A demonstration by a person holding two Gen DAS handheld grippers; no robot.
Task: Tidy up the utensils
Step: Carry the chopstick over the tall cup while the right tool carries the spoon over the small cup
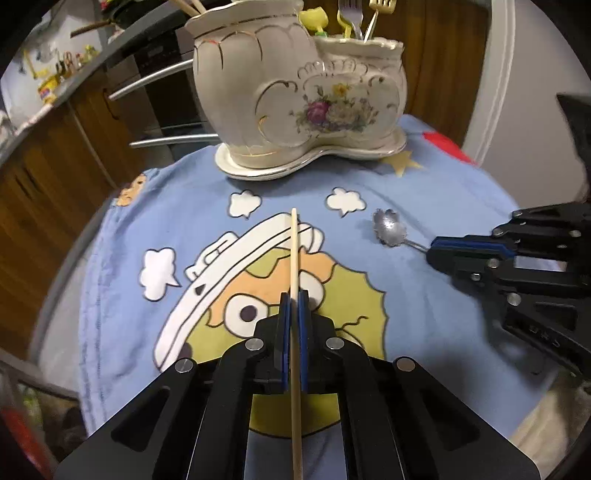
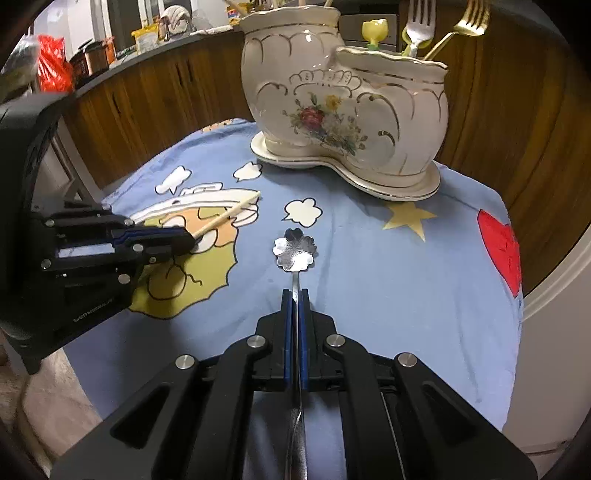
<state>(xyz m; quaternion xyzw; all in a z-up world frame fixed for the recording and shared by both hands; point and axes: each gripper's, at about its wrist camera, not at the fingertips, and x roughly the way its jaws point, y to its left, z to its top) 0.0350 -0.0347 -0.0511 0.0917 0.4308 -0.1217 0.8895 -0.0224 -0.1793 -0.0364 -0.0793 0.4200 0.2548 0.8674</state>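
The left tool (image 1: 294, 295) is closed on a pale wooden chopstick (image 1: 294, 251), which runs straight out between its blue pads (image 1: 303, 332) and ends ahead of them over the blue cartoon-print cloth (image 1: 424, 314) covering the bench. The right tool (image 2: 295, 293) is clamped on the thin handle of a silver spoon (image 2: 294, 248) whose bowl is shaped like a flower (five petals, stamped with a pattern); the bowl sits just ahead of the fingertips, low over the cloth, though I cannot tell whether it touches. In the left wrist view the right tool comes in from the right side with the spoon's bowl pointing inward, well apart from the chopstick. Beyond both tools, at the far edge of the bench, stands a cream ceramic utensil holder (image 1: 295, 96) with gold trim and a painted flower bouquet, resting on its matching saucer (image 1: 258, 171). It has two compartments: the taller one, on the left as seen from either tool, holds chopstick ends (image 1: 190, 6), and the lower one to its right holds a silver fork (image 2: 417, 26), a gold fork (image 2: 469, 24) and a yellow tulip-shaped piece (image 2: 375, 31).
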